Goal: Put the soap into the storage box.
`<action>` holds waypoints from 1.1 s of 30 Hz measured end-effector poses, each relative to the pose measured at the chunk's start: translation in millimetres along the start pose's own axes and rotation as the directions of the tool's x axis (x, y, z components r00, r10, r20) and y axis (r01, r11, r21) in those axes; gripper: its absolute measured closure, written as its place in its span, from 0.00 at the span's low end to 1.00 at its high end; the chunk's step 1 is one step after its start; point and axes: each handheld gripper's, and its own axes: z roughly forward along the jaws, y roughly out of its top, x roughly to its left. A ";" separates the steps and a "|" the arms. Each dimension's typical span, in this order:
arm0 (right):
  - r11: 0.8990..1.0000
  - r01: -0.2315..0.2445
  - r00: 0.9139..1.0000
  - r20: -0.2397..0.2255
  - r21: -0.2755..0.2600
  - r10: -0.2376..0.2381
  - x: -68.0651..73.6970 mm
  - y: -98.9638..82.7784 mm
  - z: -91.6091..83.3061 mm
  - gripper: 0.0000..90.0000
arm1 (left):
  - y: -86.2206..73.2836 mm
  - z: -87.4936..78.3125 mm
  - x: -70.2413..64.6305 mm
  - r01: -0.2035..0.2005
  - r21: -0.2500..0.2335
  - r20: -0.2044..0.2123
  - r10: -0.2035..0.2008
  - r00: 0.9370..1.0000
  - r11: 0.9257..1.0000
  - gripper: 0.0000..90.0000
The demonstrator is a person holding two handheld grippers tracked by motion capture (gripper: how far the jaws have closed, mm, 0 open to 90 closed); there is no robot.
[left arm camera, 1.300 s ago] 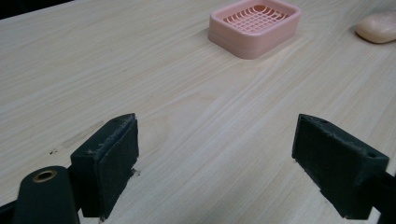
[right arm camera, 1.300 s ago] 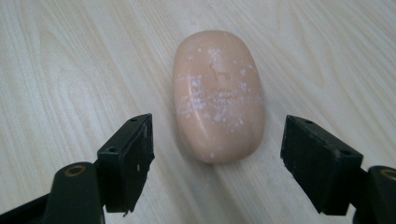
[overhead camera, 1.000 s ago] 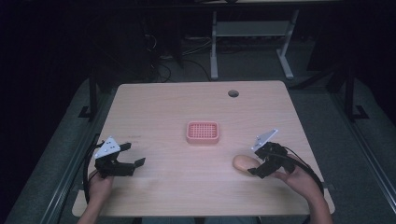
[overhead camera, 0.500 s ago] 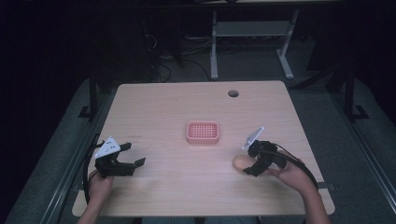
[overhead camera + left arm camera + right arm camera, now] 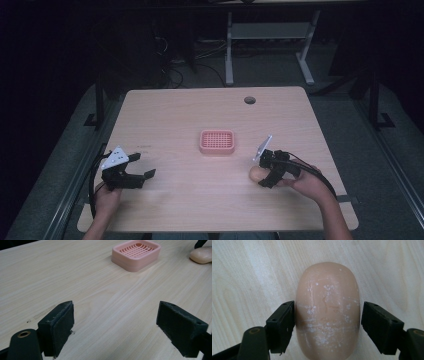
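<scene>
A pale wooden counter [image 5: 175, 120] stands on a dark floor, with a round cable hole [image 5: 249, 100] near its far edge. Behind it, in shadow, a grey stand [image 5: 270, 35] and loose cables lie on the floor.

At the counter's middle sits a pink tray [image 5: 216, 141] with a grid base, upright and empty. In the left gripper view the tray [image 5: 136, 253] lies ahead and to the right.

The person's forearms come in from the near edge. The left hand [image 5: 106, 200] holds the left claw [image 5: 142, 166] low over the counter's near left part, well apart from the tray. Its jaws stand wide apart with bare wood between them, as the left gripper view shows [image 5: 115, 327]. A grey plate [image 5: 115, 158] tops it.

The right hand [image 5: 305, 182] holds the right claw [image 5: 260, 175] at the near right, tipped down toward the counter. A peach soap [image 5: 256, 173] lies flat on the wood there, near the tray but apart from it. In the right gripper view the soap [image 5: 327, 310] sits between the jaws of the right claw [image 5: 327, 322]: the left pad [image 5: 283, 325] touches its side, while the right pad [image 5: 379, 325] stands just beside it with a thin gap, so the jaws are not yet clamped. The soap's top is flecked with white scuffs.
</scene>
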 end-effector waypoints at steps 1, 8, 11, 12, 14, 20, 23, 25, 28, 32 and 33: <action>1.000 -0.003 1.000 -0.003 0.003 0.003 0.2 0.5 0.5 0.30 | 0.1 -0.1 0.1 0.000 -0.001 -0.001 0.000 1.000 1.000 0.16; 1.000 0.004 1.000 -0.014 0.025 -0.004 -0.8 2.4 4.7 0.34 | 0.0 -0.2 0.3 0.000 -0.004 -0.002 0.000 1.000 1.000 0.16; 1.000 0.008 1.000 -0.016 0.027 -0.007 -1.1 2.7 5.1 0.35 | 0.0 -0.1 0.3 0.001 -0.002 -0.001 -0.001 1.000 1.000 0.16; 1.000 0.005 1.000 -0.018 0.027 -0.005 -1.4 2.6 5.0 0.35 | 0.0 -0.1 0.3 0.001 -0.002 -0.001 -0.001 1.000 1.000 0.16; 1.000 0.009 1.000 -0.019 0.027 -0.008 -1.9 2.5 5.1 0.35 | 0.2 -0.4 0.3 -0.001 0.001 0.000 0.001 1.000 1.000 0.16; 0.999 0.030 0.999 -0.021 0.033 -0.029 -1.7 3.3 4.6 0.35 | 0.1 -0.3 0.5 0.001 -0.002 0.000 -0.001 1.000 1.000 0.16; 0.998 0.041 0.999 -0.017 0.037 -0.041 -0.8 4.5 4.7 0.36 | 0.1 -0.6 0.5 0.002 -0.006 -0.001 -0.002 1.000 1.000 0.16; 0.998 0.046 0.999 -0.020 0.032 -0.046 -0.8 5.0 3.9 0.36 | 0.1 -0.7 0.8 0.003 -0.004 0.000 -0.003 1.000 1.000 0.16; 0.999 0.048 0.999 -0.023 0.017 -0.047 -1.6 5.6 0.8 0.36 | 0.1 -0.9 0.5 0.006 -0.007 -0.001 -0.006 1.000 1.000 0.16; 0.998 0.055 0.998 -0.016 0.010 -0.055 -3.2 7.8 -3.5 0.36 | 0.2 -0.9 -0.2 0.012 -0.009 0.000 -0.012 1.000 1.000 0.16; 0.998 0.056 0.998 -0.018 0.005 -0.056 -3.6 8.7 -4.7 0.36 | 0.2 -0.8 -0.2 0.011 -0.008 0.001 -0.011 1.000 1.000 0.16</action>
